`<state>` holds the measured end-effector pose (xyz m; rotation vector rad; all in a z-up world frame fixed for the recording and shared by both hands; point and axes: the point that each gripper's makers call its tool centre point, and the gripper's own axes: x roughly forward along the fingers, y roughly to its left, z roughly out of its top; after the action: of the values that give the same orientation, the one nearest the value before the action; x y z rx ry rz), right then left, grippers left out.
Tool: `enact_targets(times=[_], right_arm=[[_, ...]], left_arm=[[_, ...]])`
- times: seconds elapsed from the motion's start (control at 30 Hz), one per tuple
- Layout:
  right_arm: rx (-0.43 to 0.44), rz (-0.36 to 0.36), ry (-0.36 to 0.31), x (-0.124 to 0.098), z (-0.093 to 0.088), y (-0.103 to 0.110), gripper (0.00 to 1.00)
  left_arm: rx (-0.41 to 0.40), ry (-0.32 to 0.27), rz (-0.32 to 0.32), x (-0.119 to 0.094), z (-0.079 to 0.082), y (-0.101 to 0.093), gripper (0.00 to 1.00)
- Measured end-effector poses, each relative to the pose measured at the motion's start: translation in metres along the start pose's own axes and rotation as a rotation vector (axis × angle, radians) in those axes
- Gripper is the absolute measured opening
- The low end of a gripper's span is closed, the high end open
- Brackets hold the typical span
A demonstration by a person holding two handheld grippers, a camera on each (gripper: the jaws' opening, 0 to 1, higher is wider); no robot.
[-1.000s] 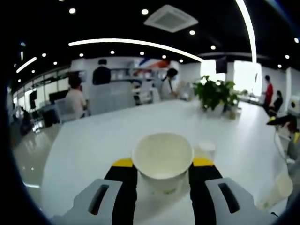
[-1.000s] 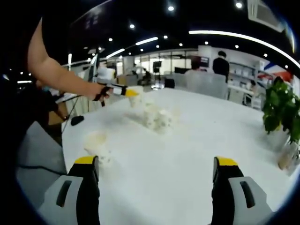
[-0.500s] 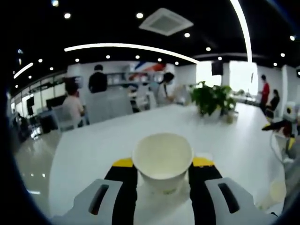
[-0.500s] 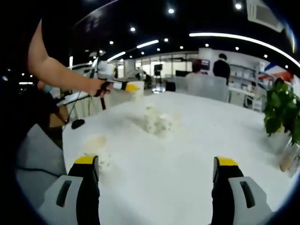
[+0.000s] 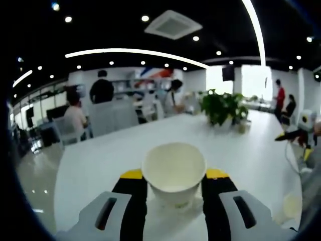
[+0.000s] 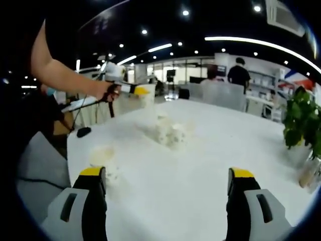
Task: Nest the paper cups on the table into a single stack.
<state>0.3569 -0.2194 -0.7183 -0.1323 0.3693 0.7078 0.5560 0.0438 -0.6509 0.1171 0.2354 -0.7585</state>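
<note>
My left gripper (image 5: 174, 176) is shut on a white paper cup (image 5: 174, 170), which stands upright between the yellow-tipped jaws with its mouth open toward the camera. In the right gripper view that same left gripper (image 6: 134, 91) hangs above the table's far left, a hand around it, with its cup (image 6: 148, 93) blurred. Below it a loose cluster of paper cups (image 6: 168, 131) lies on the white table (image 6: 200, 165). One more cup (image 6: 103, 156) stands just past my left jaw. My right gripper (image 6: 167, 176) is open, nothing between its jaws.
A potted plant (image 5: 220, 106) stands at the table's far side, and is also at the right of the right gripper view as the plant (image 6: 301, 120). A pale cup (image 5: 291, 206) sits low right. People sit and stand beyond the table. The person's arm (image 6: 55, 75) crosses the upper left.
The left gripper has lifted a little with its cup; a small cup behind it has dropped out of sight. The right gripper has stayed put and open.
</note>
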Motion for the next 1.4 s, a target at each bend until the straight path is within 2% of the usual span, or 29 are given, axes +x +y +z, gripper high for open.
enact_targets(times=[0.77,1.4], right_arm=[[-0.019,0.003,0.005,-0.004,0.001,0.005,0.99],[-0.017,-0.005,-0.009,-0.009,0.005,0.003,0.99]], left_arm=[[0.019,-0.026,-0.065,-0.018,0.023,-0.036,0.41],[0.041,-0.02,-0.109,-0.024,0.03,-0.07,0.39]])
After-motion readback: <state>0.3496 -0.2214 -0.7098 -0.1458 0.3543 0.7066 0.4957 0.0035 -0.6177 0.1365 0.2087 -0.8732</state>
